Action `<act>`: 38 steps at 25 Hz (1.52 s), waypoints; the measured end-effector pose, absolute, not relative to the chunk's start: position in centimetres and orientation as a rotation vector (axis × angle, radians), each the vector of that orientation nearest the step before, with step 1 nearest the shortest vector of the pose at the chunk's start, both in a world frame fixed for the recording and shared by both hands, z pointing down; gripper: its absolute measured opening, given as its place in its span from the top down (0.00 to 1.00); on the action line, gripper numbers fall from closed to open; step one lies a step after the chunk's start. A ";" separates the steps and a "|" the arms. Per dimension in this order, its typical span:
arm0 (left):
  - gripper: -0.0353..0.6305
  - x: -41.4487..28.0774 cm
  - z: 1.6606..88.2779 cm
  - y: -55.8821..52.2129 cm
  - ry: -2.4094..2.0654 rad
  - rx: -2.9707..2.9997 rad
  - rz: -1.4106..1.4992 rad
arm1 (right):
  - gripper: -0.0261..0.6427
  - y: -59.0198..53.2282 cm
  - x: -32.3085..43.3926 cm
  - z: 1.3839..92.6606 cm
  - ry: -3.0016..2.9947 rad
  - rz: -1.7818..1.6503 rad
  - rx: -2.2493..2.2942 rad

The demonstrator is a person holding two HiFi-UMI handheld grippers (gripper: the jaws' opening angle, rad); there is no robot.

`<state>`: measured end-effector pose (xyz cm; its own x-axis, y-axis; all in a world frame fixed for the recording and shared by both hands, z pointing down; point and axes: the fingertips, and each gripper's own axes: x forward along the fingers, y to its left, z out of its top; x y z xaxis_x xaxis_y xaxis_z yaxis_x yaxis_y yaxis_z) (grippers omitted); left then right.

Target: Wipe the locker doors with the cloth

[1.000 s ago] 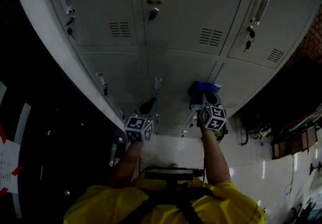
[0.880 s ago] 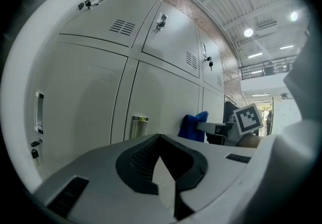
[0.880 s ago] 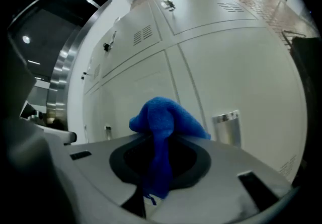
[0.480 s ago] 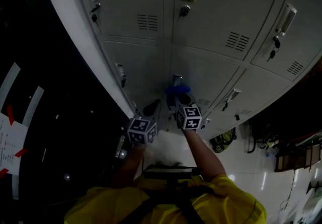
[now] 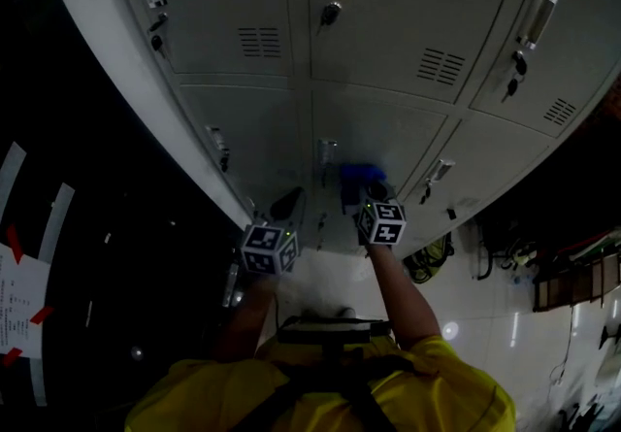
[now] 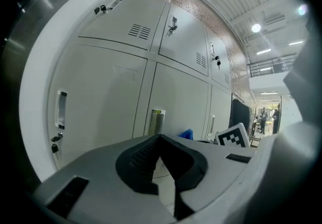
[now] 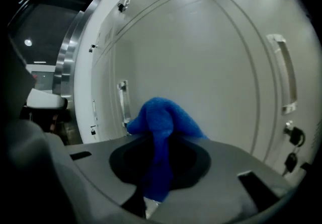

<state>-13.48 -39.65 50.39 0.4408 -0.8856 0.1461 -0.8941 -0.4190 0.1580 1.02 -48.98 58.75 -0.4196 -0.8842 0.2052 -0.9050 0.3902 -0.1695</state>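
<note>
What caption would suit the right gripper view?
Right tongs clamp a bunched blue cloth in front of pale grey metal locker doors.

Cloth: the blue cloth (image 5: 361, 173) has swept across the middle lower door (image 5: 388, 134). A second ago it sat near that door's right-hand seam. Half a second ago it was right up by the door's handle (image 5: 328, 150). It now lies just right of that handle.
Right hand-held gripper (image 5: 360, 189): it travelled with the cloth, leftward first and then part-way back right, with its marker cube on the same path.
Head view framing: the lockers slid right in the frame, then drifted part-way back left.
</note>
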 end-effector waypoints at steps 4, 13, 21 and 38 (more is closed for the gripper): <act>0.95 -10.7 50.2 -40.8 -1.484 2.533 0.056 | 0.86 -48.3 11.2 60.2 -2.377 0.429 1.873; 0.95 -8.5 50.1 -41.6 -1.447 2.547 0.058 | 0.85 -47.1 12.7 59.7 -2.402 0.467 1.850; 0.95 -13.5 50.5 -39.4 -1.589 2.456 0.061 | 0.85 -48.2 -4.4 65.8 -2.516 0.475 1.443; 0.95 -13.4 53.1 -41.2 -1.574 2.428 0.114 | 0.85 -48.1 16.6 69.5 -2.210 0.479 1.852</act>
